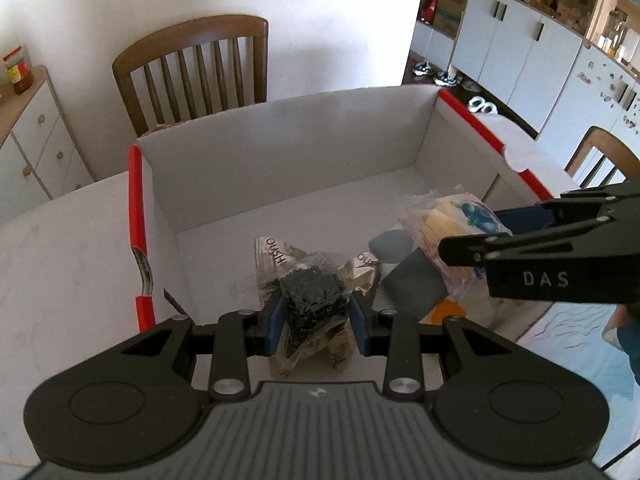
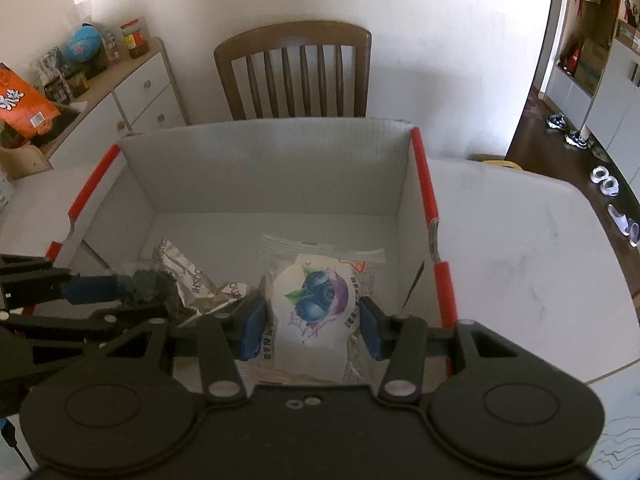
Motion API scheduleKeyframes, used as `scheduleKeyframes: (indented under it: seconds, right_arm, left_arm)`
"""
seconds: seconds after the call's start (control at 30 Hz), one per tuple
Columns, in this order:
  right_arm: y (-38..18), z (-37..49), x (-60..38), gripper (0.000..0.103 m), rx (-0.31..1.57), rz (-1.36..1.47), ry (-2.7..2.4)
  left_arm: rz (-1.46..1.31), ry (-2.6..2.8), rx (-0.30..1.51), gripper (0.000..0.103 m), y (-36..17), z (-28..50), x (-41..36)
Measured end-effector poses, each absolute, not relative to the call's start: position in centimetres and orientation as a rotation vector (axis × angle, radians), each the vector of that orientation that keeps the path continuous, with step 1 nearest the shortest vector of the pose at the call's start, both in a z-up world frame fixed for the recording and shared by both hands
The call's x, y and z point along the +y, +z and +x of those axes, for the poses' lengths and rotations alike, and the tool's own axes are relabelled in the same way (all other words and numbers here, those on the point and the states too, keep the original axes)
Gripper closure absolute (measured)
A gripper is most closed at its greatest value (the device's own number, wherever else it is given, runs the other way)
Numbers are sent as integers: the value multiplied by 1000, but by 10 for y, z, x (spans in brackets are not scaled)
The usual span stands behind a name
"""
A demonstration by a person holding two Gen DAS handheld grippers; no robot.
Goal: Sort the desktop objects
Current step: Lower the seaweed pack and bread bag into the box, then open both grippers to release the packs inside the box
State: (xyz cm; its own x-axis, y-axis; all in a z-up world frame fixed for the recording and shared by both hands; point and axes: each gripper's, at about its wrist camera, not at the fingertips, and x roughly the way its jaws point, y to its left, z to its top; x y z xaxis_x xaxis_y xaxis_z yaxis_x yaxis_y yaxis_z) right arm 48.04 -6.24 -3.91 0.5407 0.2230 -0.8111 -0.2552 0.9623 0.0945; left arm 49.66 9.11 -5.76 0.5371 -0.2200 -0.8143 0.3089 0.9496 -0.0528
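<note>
Home dining area: wooden chair [image 2: 292,70], drawer sideboard [image 2: 132,96] (snacks on top), shoes [image 1: 434,74], probably fridge with magnets [image 1: 608,92].

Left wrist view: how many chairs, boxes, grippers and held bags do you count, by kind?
chairs: 2
box: 1
grippers: 2, left gripper, right gripper
held bags: 2, bead bag, blueberry bag
total: 7

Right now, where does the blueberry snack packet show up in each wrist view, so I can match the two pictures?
Left wrist view: the blueberry snack packet sits at right of centre, over the box, between the fingers of the right gripper.
Right wrist view: it fills the lower centre, between the blue pads.
Shared landmark: the red-edged cardboard box, with the wooden chair behind it.
</note>
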Motion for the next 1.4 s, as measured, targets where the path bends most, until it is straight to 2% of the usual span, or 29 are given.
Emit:
scheduleKeyframes:
  seconds: [0.57, 0.67, 0.77, 0.83, 0.87, 1.1, 1.4]
  right_arm:
    - [-45, 480, -60, 52, 967, -39, 301]
    - [-43, 480, -61, 50, 965, -28, 300]
    - [-37, 480, -63, 44, 952, -10, 306]
    - [-32, 478, -65, 44, 944, -7, 311]
    - [-30, 477, -66, 43, 940, -6, 310]
    - [-14, 468, -70, 38, 918, 7, 311]
    - [8, 446, -73, 38, 890, -4, 314]
  left_arm:
    - [144, -299, 983, 67, -65, 497, 86]
    - [138, -305, 980, 58, -62, 496, 86]
    - [144, -307, 969, 49, -58, 495, 84]
    - [148, -306, 960, 37, -55, 492, 83]
    - [148, -307, 956, 35, -53, 491, 83]
    - [137, -303, 936, 35, -37, 479, 84]
    - [125, -303, 918, 35, -18, 460, 84]
